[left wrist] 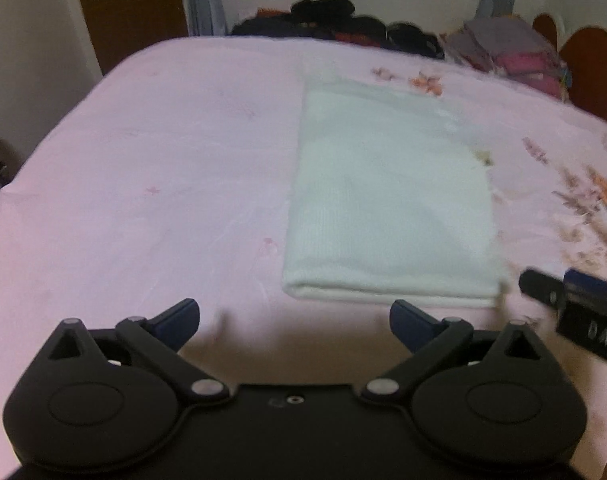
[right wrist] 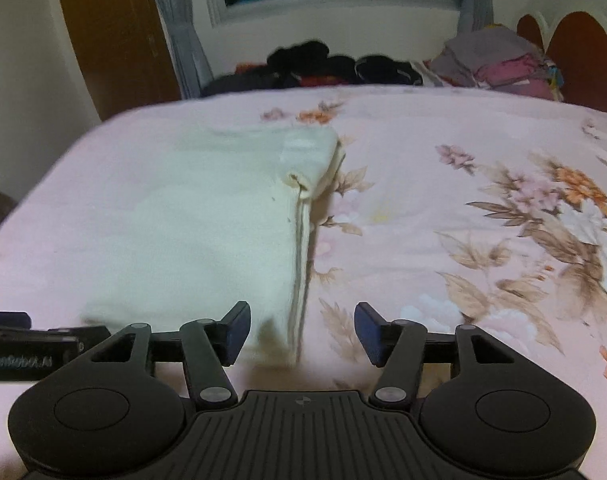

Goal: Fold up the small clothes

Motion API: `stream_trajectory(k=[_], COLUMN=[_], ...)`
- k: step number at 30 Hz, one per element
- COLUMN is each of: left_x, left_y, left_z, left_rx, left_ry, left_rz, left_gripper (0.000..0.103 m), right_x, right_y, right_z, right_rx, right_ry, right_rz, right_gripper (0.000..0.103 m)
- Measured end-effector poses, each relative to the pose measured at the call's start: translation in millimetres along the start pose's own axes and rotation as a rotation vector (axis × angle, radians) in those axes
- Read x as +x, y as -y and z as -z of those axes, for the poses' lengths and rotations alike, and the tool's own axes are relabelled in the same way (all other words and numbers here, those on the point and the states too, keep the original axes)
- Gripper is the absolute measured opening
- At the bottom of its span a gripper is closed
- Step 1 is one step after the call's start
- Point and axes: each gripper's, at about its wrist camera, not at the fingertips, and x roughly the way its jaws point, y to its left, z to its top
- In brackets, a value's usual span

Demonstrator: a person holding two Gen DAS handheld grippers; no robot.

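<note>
White folded garment (left wrist: 387, 208) lies flat on our pink bedsheet (left wrist: 143, 160), one fold apparently done. Just beyond its near edge, our left gripper (left wrist: 294, 322) and right gripper (right wrist: 302, 332) hover apart, empty.

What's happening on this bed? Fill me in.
A person is folding small clothes with a handheld gripper in each hand. A white garment lies folded flat on the pink floral bedsheet. The left gripper has its jaws wide open, nothing between them. The right gripper has its jaws open at the garment's near right corner, not pressing it. Other clothes are piled at the far edge.
</note>
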Motion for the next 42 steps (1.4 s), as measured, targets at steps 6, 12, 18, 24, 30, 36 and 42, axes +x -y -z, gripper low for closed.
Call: stream_trajectory(k=[6, 12, 18, 24, 30, 36, 42], left_x=[-72, -138, -193, -247, -278, -285, -292], left_y=[13, 24, 33, 24, 20, 23, 25], left_z=[29, 63, 92, 119, 131, 138, 140], left_rx=[0.007, -0.024, -0.021, -0.056, -0.062, -0.057, -0.054], left_ry=[0.1, 0.134, 0.205, 0.279, 0.321, 0.319, 0.338], left_rz=[-0.038, 0.002, 0.009, -0.002, -0.034, -0.048, -0.05], left_gripper=[0.102, 0.102, 0.103, 0.103, 0.103, 0.103, 0.103], right_x=[-78, -159, -240, -306, -343, -351, -353], right_y=[10, 5, -6, -21, -27, -28, -28], right_z=[29, 56, 73, 81, 94, 103, 107], right_rx=[-0.015, -0.059, -0.075, -0.1, -0.106, -0.086, -0.091], right_ry=[0.04, 0.12, 0.241, 0.347, 0.409, 0.409, 0.411], right_rz=[-0.05, -0.065, -0.045, -0.025, -0.029, -0.05, -0.054], right_gripper=[0.068, 0.084, 0.1, 0.103, 0.103, 0.103, 0.103])
